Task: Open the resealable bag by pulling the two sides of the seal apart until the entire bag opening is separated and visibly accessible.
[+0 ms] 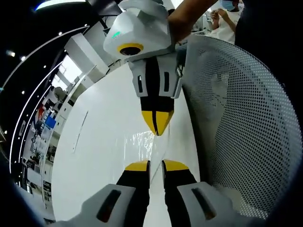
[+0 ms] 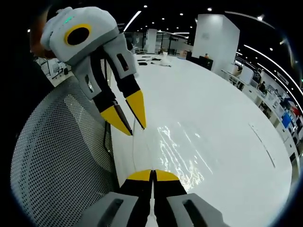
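Observation:
A clear resealable bag (image 1: 144, 142) (image 2: 182, 149) lies flat and glossy on the white table (image 1: 99, 142) (image 2: 213, 94), close to the table's edge. My right gripper (image 2: 152, 176) is shut on the bag's near edge. In the left gripper view it comes down from the top, tips (image 1: 158, 122) pressed together at the bag's far end. My left gripper (image 1: 156, 165) has its jaws a little apart, with the bag's edge running into the gap. In the right gripper view it (image 2: 128, 118) hangs at the upper left with its yellow tips spread above the bag's edge.
A white perforated chair back (image 1: 241, 118) (image 2: 57, 156) stands right beside the table edge and both grippers. A person's forearm (image 1: 189, 16) holds the right gripper. The table stretches far beyond the bag. Desks and people stand in the background.

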The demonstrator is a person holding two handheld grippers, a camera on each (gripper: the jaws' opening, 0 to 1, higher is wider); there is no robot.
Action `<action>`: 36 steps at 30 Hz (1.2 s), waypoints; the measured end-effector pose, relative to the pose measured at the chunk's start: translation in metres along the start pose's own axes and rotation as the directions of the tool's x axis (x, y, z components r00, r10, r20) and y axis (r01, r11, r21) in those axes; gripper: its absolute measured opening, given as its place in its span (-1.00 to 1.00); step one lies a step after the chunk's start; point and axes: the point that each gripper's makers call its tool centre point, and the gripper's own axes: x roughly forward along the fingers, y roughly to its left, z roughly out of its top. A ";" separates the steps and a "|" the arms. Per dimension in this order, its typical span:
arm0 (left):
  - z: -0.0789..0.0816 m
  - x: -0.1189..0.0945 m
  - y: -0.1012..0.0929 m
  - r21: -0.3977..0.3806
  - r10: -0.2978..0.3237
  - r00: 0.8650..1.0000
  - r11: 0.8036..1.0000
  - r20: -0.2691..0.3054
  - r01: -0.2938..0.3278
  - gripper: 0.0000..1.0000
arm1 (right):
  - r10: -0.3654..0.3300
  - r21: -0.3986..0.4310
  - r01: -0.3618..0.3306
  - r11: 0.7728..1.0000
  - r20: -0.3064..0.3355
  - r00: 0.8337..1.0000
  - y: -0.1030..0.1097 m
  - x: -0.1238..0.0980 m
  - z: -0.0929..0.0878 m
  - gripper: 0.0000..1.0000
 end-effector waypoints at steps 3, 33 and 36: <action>0.003 0.002 -0.005 0.030 -0.012 1.000 0.999 -0.003 0.013 -0.81 | -0.001 0.001 0.001 1.000 -0.002 1.000 0.000 0.001 -0.001 -1.00; -0.009 0.012 -0.016 0.051 -0.034 0.998 0.998 -0.044 0.037 -1.00 | -0.030 -0.013 0.031 0.999 0.058 0.998 -0.011 -0.011 0.031 -1.00; -0.008 0.013 -0.016 0.044 -0.035 0.999 0.998 -0.039 0.037 -1.00 | -0.047 -0.007 0.048 0.999 0.064 0.997 -0.016 -0.013 0.032 -1.00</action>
